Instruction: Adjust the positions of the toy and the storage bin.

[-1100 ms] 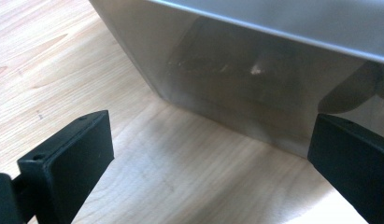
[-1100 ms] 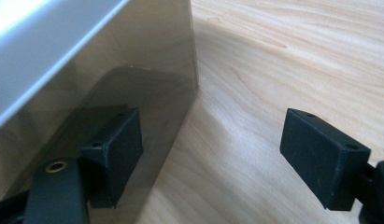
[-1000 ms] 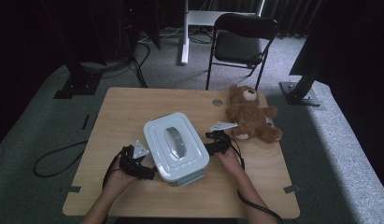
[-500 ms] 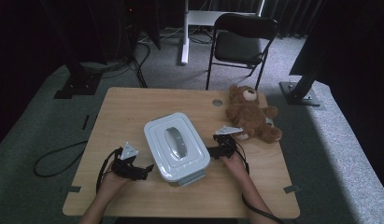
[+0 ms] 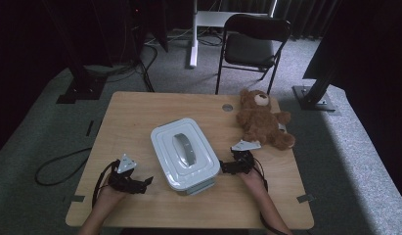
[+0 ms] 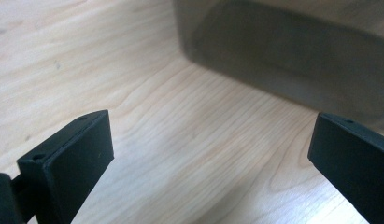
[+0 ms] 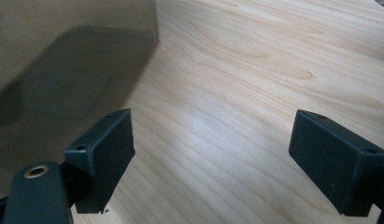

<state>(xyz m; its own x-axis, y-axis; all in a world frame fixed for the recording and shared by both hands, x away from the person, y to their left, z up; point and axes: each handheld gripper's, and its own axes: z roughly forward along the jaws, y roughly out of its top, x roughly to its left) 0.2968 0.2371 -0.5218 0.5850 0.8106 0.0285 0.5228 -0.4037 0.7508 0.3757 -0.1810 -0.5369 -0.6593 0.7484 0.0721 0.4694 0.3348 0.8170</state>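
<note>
Two grippers: both flanked the lidded box, one to each side, apart from it and holding nothing.
Left gripper: jaws stood wide, bare table between them; the box's grey wall lay just ahead of the jaws and toward the right one, not touching either.
Right gripper: jaws had just been opening and stood wide, nothing between them; the box wall lay just beyond the left jaw, wood grain ahead of the right one.
Box: white lid with a raised oval grip on top, sitting shut at mid-table, turned askew to the table edge.
Why so placed: the low, mirrored stance at opposite sides suggested a two-handed approach to the box, or a let-go of it; which of the two I could not tell.
Teddy bear: sat beyond the right gripper's jaws and off to the far side, near but apart.
In the way: nothing between either pair of jaws and the box; the bear would crowd a swing outward on the right.
Chair: on the floor past the table, well apart.
</note>
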